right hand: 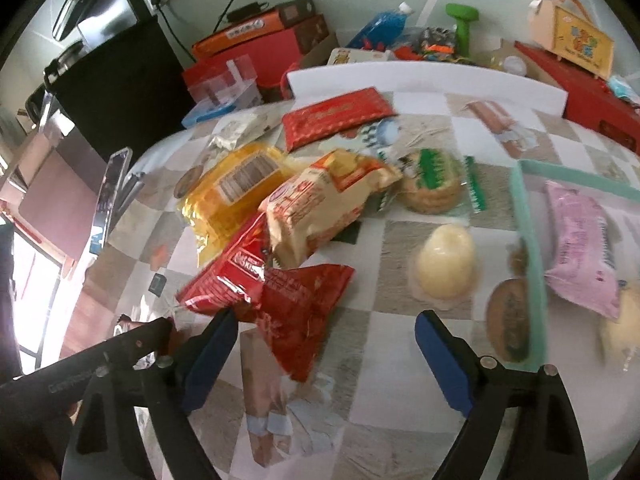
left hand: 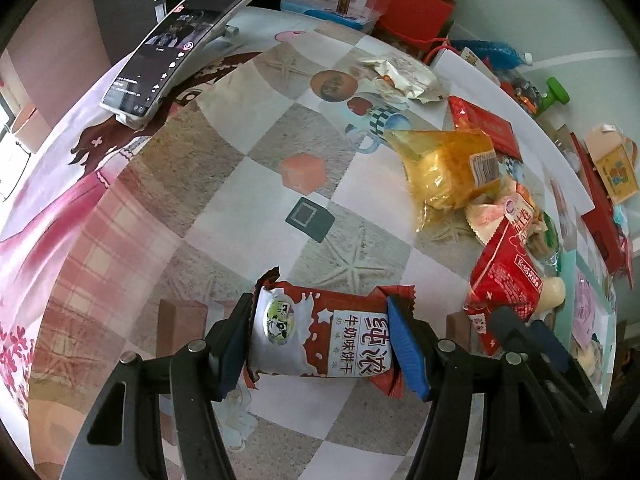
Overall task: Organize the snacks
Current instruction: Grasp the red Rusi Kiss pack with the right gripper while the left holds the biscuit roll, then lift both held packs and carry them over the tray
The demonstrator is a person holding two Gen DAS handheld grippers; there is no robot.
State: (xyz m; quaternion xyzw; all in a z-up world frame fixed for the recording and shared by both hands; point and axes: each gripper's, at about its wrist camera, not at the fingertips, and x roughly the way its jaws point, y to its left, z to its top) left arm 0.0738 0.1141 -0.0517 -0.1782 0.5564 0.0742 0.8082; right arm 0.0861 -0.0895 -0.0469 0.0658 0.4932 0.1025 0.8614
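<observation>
On the desk (right hand: 400,360) a heap of snack packets (right hand: 288,208) lies in the middle, some of them resting on others. To the right of the heap stands a jelly cup (right hand: 446,264), and further right a tray (right hand: 528,248) holds one packet (right hand: 580,252). Behind the heap a flat packet (right hand: 336,118) lies alone. A phone (left hand: 176,52) leans on its stand at the far left. Boxes (right hand: 256,44) are stacked behind the desk.

Biscuit packet (left hand: 320,338): glossy plastic film, crimped ends. Yellow bag (right hand: 232,196): shiny clear plastic. Worktop (left hand: 248,184) cover: smooth, glossy printed sheet. Gripper pads (left hand: 406,344): matt blue. Phone (left hand: 176,52): glassy screen.
</observation>
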